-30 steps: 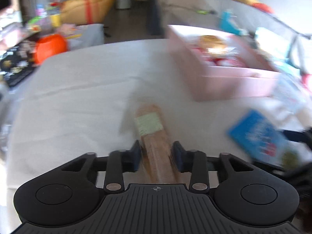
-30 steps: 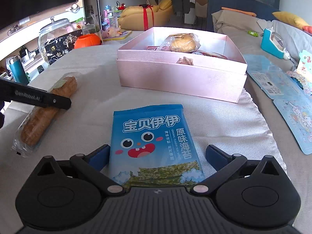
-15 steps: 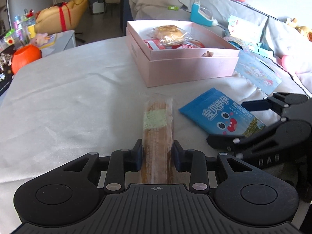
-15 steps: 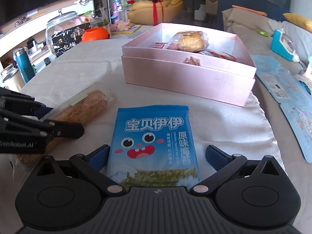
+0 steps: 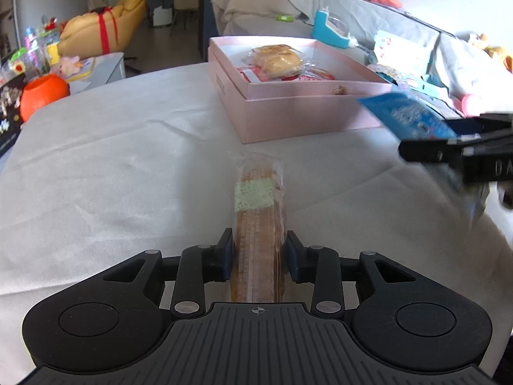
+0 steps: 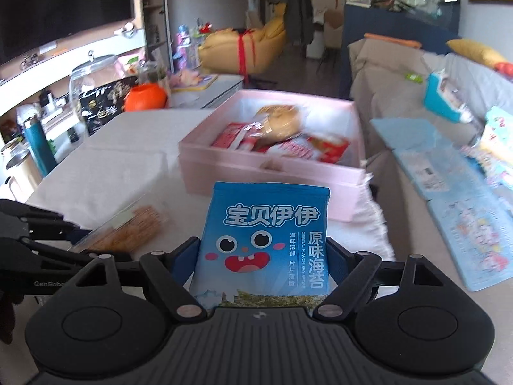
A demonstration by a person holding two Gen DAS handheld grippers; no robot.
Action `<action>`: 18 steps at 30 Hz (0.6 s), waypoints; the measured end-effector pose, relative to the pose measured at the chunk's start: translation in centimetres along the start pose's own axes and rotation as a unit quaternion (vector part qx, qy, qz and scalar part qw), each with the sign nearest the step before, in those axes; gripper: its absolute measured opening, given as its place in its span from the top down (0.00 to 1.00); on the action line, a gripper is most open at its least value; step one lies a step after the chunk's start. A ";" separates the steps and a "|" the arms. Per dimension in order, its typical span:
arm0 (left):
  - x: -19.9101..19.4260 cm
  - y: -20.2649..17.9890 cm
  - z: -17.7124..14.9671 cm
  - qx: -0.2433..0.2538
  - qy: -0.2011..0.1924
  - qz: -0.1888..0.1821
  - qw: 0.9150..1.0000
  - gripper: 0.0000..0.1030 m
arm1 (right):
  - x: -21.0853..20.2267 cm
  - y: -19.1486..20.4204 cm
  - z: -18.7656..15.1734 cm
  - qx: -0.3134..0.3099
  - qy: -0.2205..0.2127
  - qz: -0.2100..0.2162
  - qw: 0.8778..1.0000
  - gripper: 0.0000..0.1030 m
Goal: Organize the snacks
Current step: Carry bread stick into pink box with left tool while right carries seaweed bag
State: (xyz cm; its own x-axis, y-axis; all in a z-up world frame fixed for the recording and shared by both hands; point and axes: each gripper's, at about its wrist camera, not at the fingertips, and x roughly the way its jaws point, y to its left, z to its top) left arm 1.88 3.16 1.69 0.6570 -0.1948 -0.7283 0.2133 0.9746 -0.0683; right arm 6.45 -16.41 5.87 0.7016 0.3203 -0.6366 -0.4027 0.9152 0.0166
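My left gripper (image 5: 258,250) is shut on a long wrapped biscuit pack (image 5: 258,199) that lies on the white tablecloth, pointing toward the pink box (image 5: 307,109). My right gripper (image 6: 263,256) is shut on a blue seaweed snack bag (image 6: 266,234) and holds it lifted above the table, in front of the pink box (image 6: 256,166). The box is open and holds a wrapped bun (image 6: 282,120) and red packets (image 6: 307,149). In the left wrist view the blue bag (image 5: 407,117) and the right gripper (image 5: 455,152) hang at the right, near the box's corner.
An orange pumpkin pot (image 5: 43,94) and clutter sit at the table's far left. Blue printed sheets (image 6: 455,199) lie to the right of the box. A glass jar (image 6: 93,89) and a teal bottle (image 6: 38,147) stand at the left. A sofa with cushions is behind.
My right gripper has shut on the blue bag and lifted it off the table toward the pink box. My left gripper stays shut on the biscuit pack.
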 end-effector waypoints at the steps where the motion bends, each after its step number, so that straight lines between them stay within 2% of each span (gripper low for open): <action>1: 0.0 -0.1 -0.1 0.010 -0.002 0.000 1.000 0.63 | -0.2 -0.3 0.0 0.001 -0.003 -0.005 1.000 0.21; 4: -0.2 0.1 0.2 -0.002 0.004 -0.005 1.000 0.67 | -0.7 -1.1 -0.1 0.010 -0.007 -0.017 1.000 0.21; 5: -0.5 0.4 0.5 -0.012 0.008 -0.017 1.000 0.67 | -0.8 -1.4 -0.1 0.013 -0.008 -0.020 1.000 0.21; 7: -1.4 0.7 1.2 -0.022 -0.008 -0.037 0.999 0.68 | -1.1 -1.9 -0.4 0.017 -0.011 -0.027 0.999 0.21; 10: -4.0 0.6 3.4 -0.018 -0.060 -0.034 0.997 0.68 | -1.3 -2.4 -0.7 0.021 -0.013 -0.031 0.999 0.21; 12: -5.8 0.7 5.5 -0.020 -0.095 -0.046 0.994 0.68 | -1.3 -2.6 -0.9 0.025 -0.014 -0.031 0.999 0.21; 15: -8.4 0.8 9.9 -0.024 -0.158 -0.049 0.986 0.68 | -1.4 -2.9 -1.2 0.032 -0.015 -0.028 0.999 0.21; 18: -9.9 0.1 14.7 -0.004 -0.223 -0.037 0.974 0.68 | -1.3 -3.0 -1.3 0.034 -0.020 -0.027 0.999 0.21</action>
State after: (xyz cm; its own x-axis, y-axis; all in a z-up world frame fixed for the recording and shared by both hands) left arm 6.00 3.55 18.95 0.8896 -0.2911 -0.3519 0.2672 0.9567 -0.1158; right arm 5.97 -19.85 5.69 0.7439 0.2790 -0.6073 -0.3240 0.9453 0.0374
